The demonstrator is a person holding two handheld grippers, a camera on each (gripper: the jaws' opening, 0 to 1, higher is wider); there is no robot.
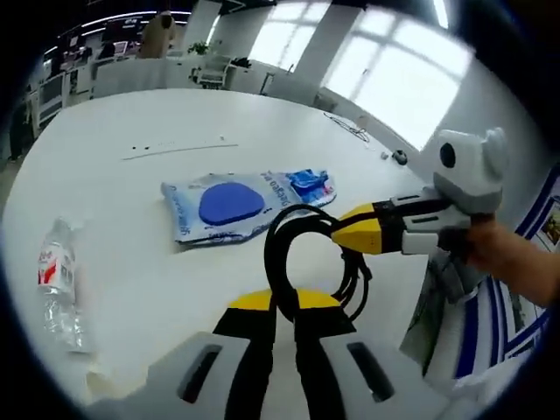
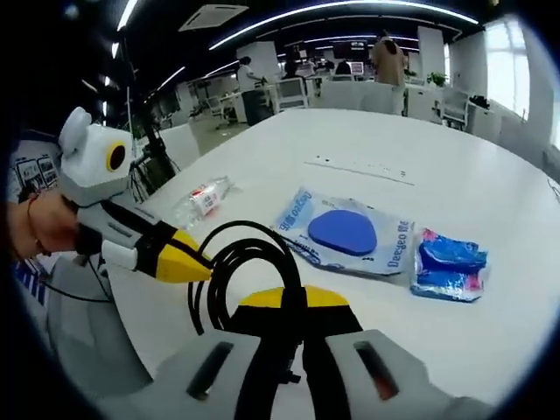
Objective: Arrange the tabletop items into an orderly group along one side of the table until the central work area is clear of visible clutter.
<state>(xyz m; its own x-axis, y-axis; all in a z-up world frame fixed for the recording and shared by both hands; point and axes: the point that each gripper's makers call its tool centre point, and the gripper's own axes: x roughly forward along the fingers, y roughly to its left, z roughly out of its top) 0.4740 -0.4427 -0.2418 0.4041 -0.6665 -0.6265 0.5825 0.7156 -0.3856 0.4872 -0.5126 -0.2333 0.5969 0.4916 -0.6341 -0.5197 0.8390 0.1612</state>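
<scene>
Both grippers clamp the black cable [image 1: 289,254] over the white table [image 1: 175,114].
The left gripper [image 1: 282,308] and right gripper [image 2: 293,306] each pinch its coil; the bottle [image 2: 199,201] lies beyond.

On the clear packet [image 2: 346,236] with the blue pad, lying on my table [image 2: 490,175], I make out blue lettering that looks like "Deeceeo". The bottle [image 2: 201,199] near the table's edge has a red-and-white label too small to read.

Open-plan office; rows of desks [image 2: 289,92], office chairs [image 1: 213,70], strip ceiling lights [image 2: 350,10].
</scene>
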